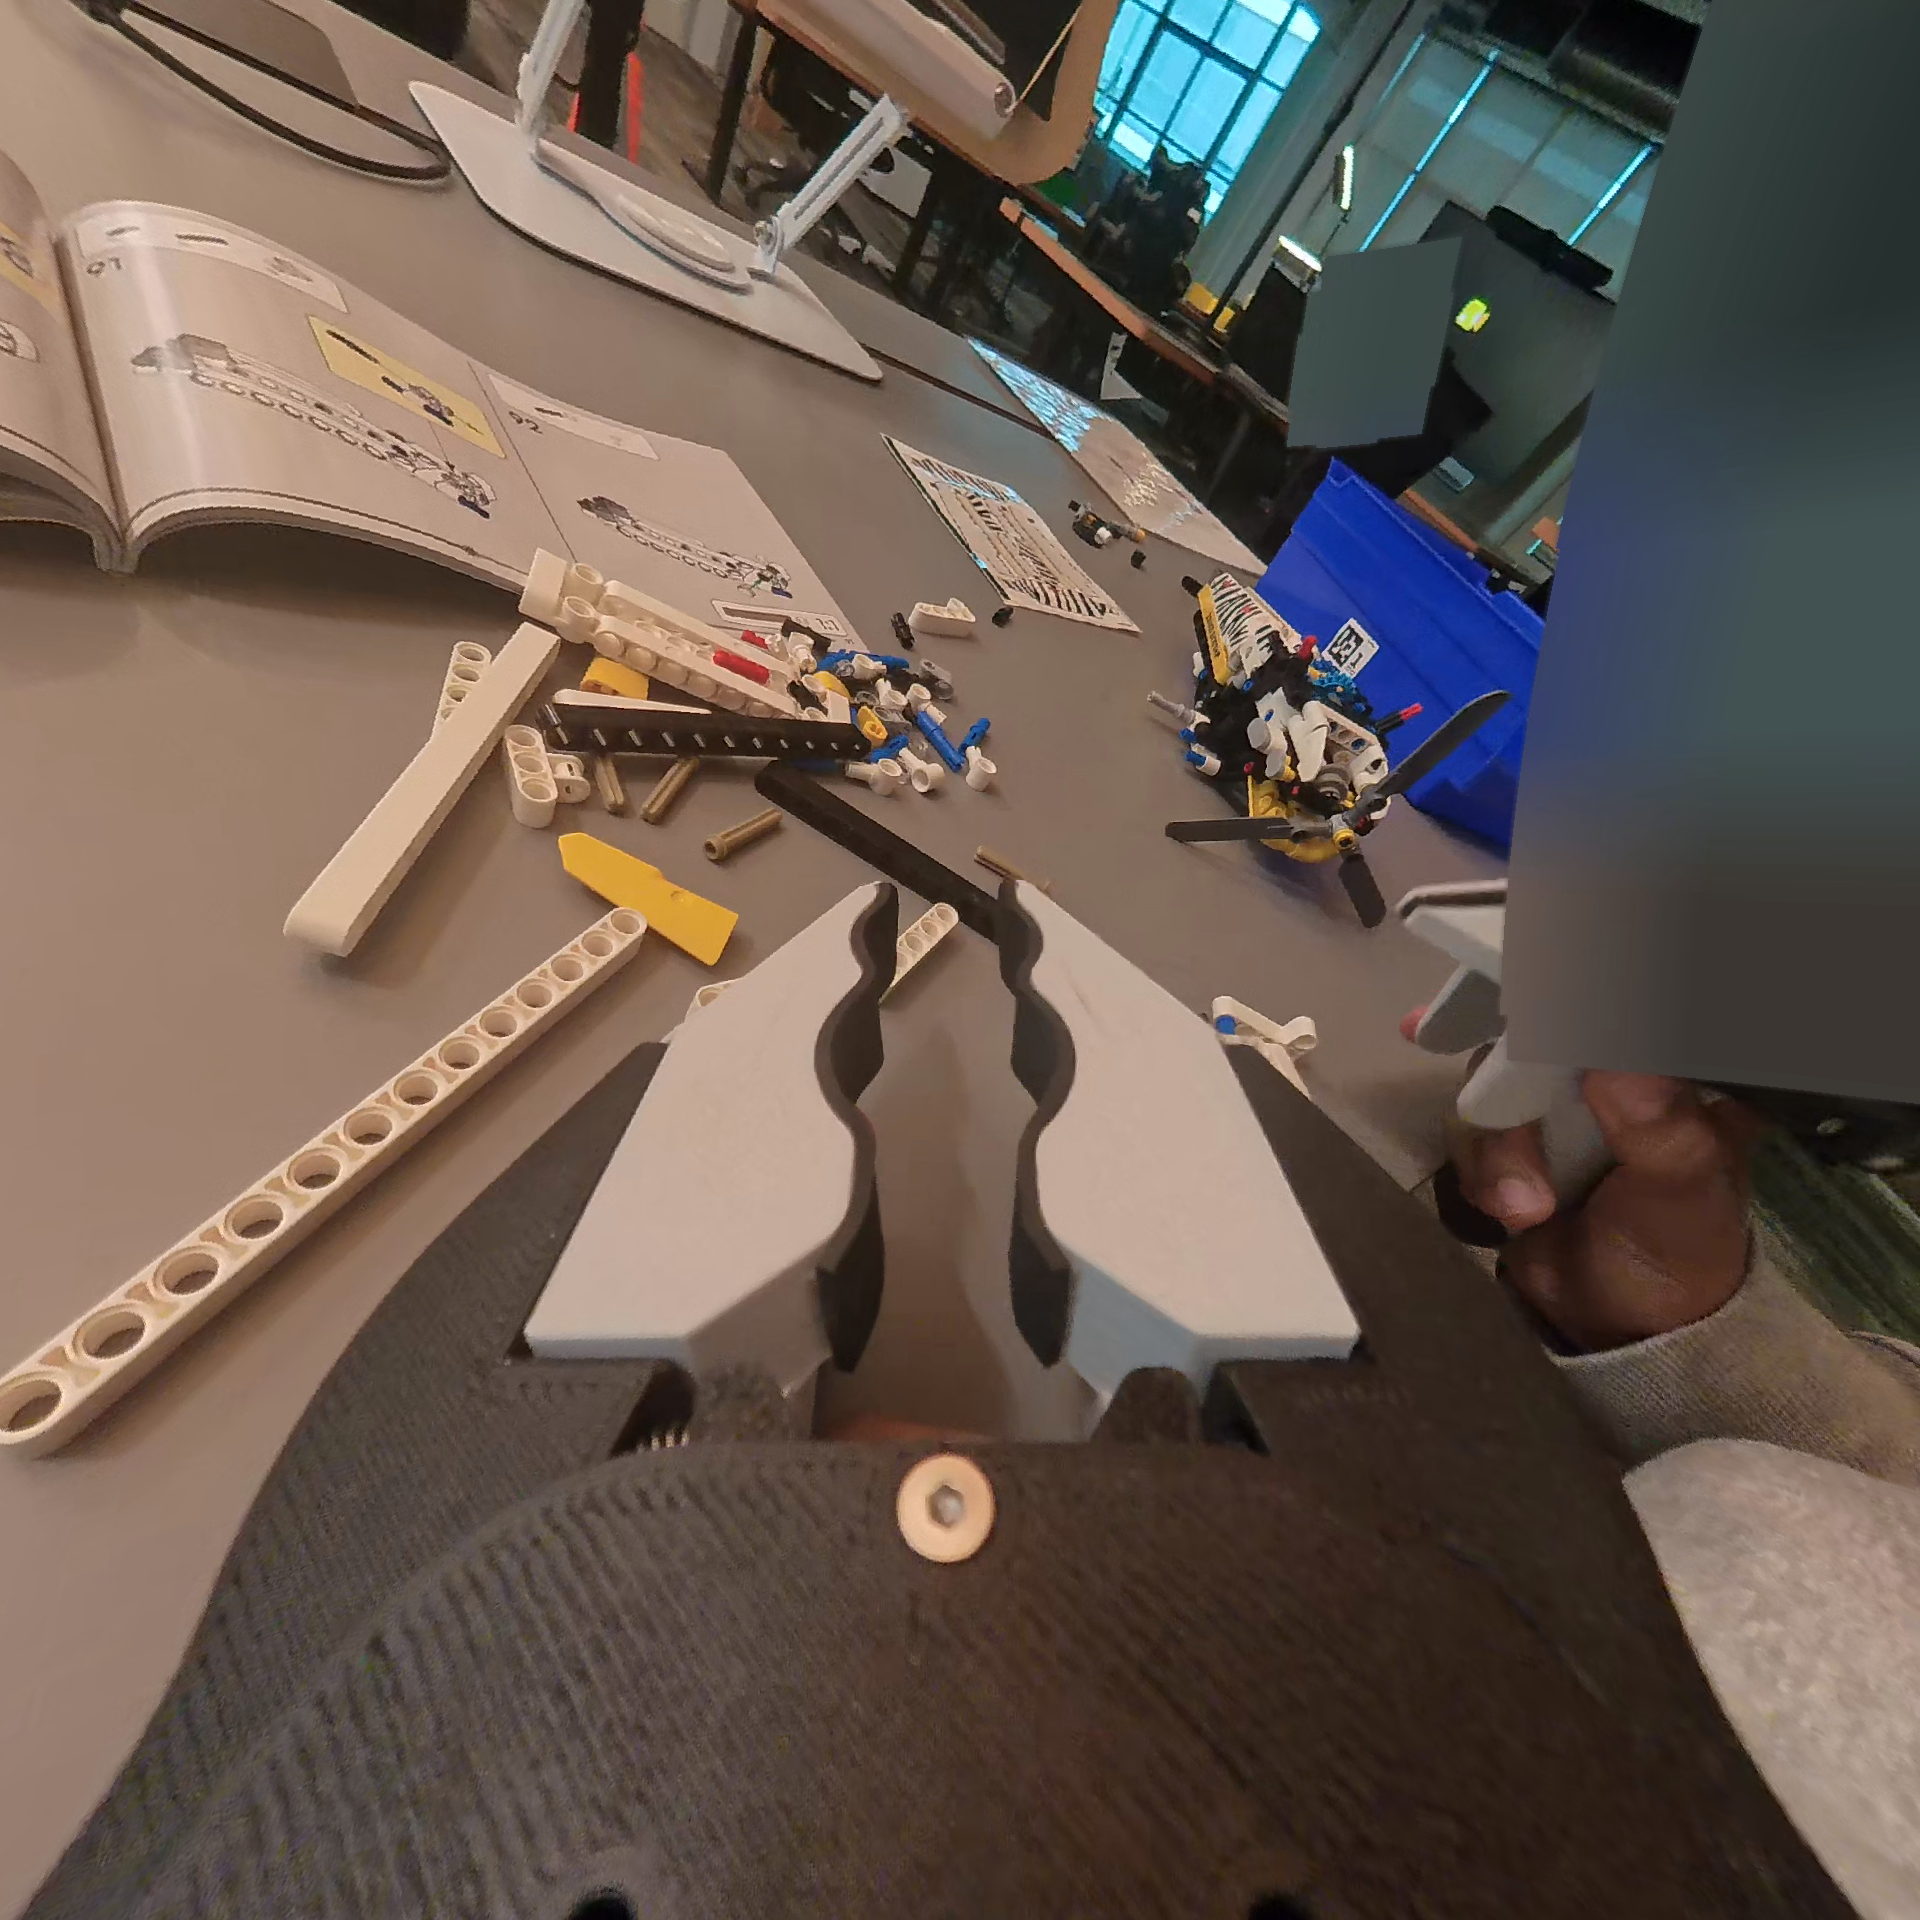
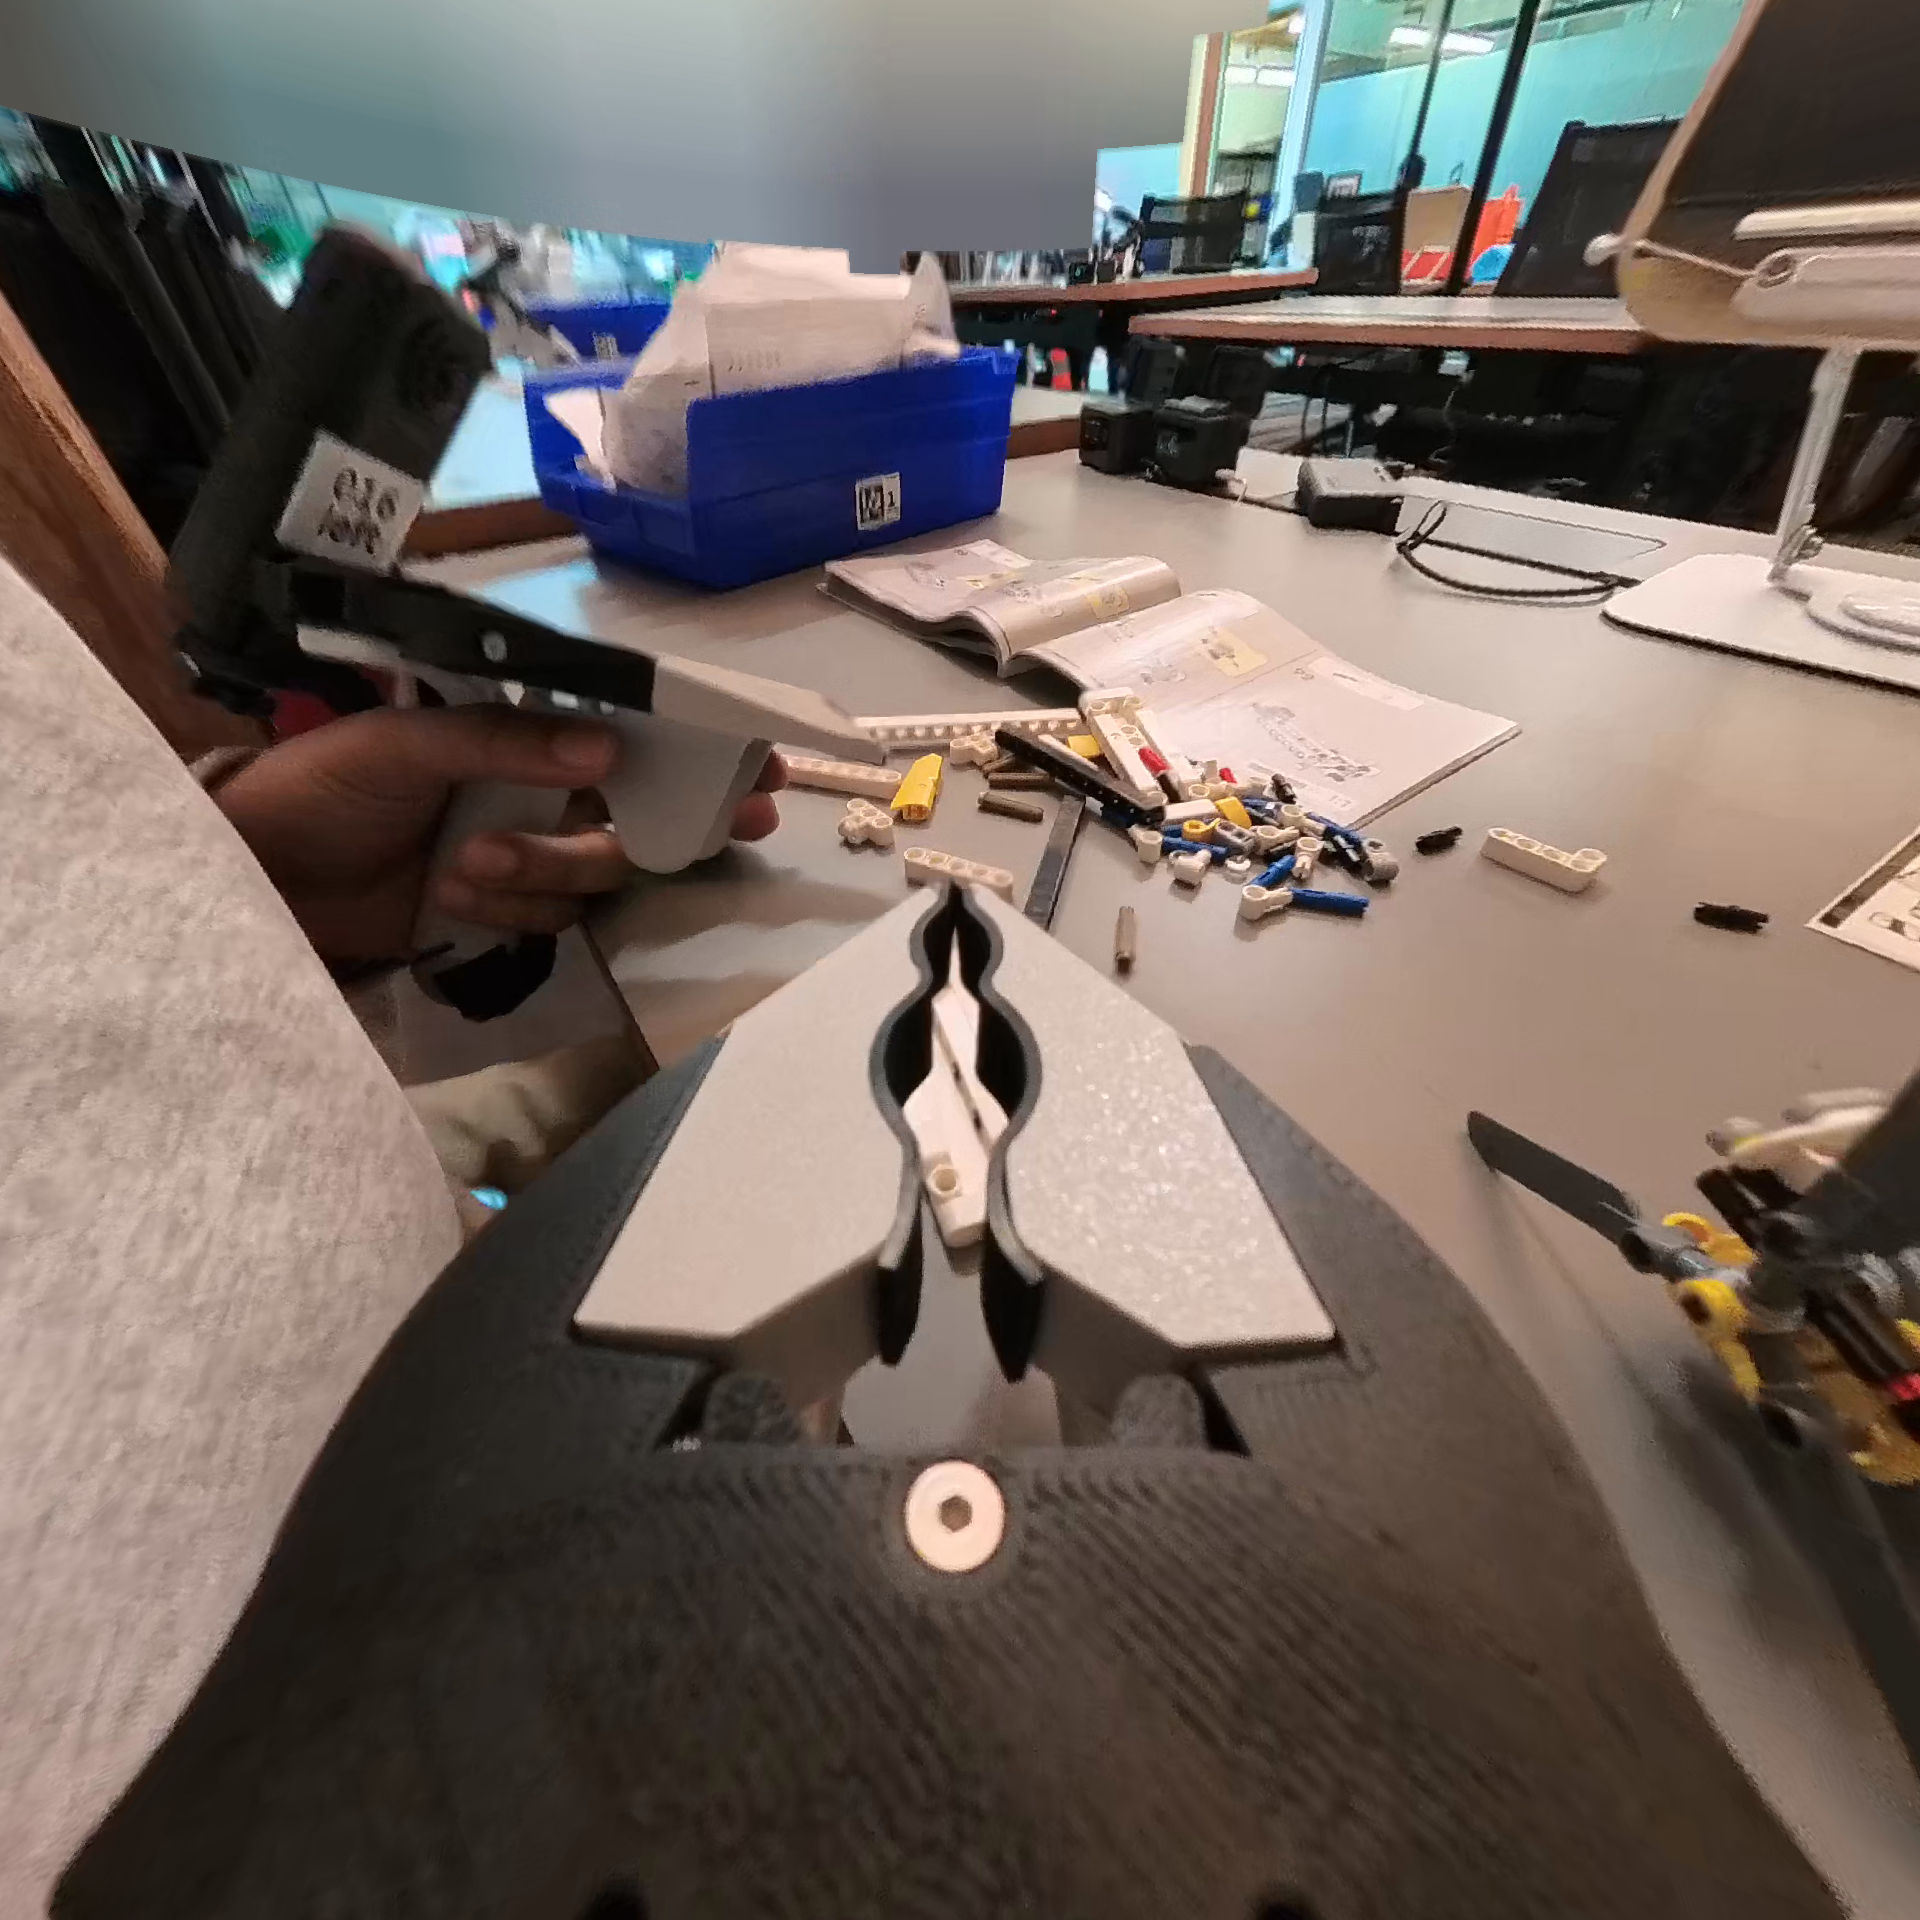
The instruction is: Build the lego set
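Loose pieces point(image 1: 894, 727) lie on the table point(image 1: 156, 727) between booklet point(image 1: 312, 395) and model point(image 1: 1288, 748), bin point(image 1: 1392, 623) behind.

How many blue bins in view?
2. One blue bin full of paper on the table past the booklet; a second bin behind it, blurred. More may be hidden.

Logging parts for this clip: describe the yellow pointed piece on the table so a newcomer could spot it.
Start at the open instruction booklet on the grey table. Nearer the left gripper lies a yellow wedge panel, beside the long white holed beam. It is the only flat, pointed yellow part lying apart from the pile.
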The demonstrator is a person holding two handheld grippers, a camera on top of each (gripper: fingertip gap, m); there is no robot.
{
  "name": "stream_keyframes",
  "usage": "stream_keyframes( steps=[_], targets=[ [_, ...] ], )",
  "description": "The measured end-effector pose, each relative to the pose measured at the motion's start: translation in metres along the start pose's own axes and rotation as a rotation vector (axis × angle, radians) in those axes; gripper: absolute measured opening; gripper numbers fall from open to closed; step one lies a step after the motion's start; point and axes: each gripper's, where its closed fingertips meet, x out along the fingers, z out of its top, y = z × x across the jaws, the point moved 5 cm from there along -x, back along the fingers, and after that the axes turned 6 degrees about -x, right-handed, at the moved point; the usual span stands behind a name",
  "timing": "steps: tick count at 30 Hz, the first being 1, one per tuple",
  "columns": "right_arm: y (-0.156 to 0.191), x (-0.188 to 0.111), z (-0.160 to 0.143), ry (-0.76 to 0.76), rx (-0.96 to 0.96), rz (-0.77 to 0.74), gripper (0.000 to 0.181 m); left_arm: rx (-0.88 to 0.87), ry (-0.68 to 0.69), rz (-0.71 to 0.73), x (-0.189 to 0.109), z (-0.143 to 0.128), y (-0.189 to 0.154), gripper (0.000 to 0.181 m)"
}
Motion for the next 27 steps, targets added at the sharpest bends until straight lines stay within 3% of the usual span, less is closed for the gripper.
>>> stream_keyframes(
  steps=[7,16,20,22,27],
  targets=[
    [-0.021,-0.028,0.020,-0.274,0.220,0.018,0.000,0.009,-0.059,-0.039,-0.004,0.004,-0.004,0.018],
    [-0.018,-0.027,0.019,-0.261,0.192,0.031,0.000,0.034,-0.053,-0.037,-0.003,0.003,-0.005,0.020],
    [-0.017,-0.027,0.020,-0.260,0.185,0.035,0.000,0.074,-0.107,-0.124,-0.007,0.006,-0.018,0.043],
    [-0.020,-0.024,0.019,-0.227,0.220,0.038,0.000,0.104,-0.113,-0.188,-0.011,0.009,-0.030,0.041],
    [-0.029,-0.011,0.012,-0.026,0.292,0.049,0.038,0.193,-0.038,-0.248,-0.015,0.008,-0.054,0.036]
  ],
)
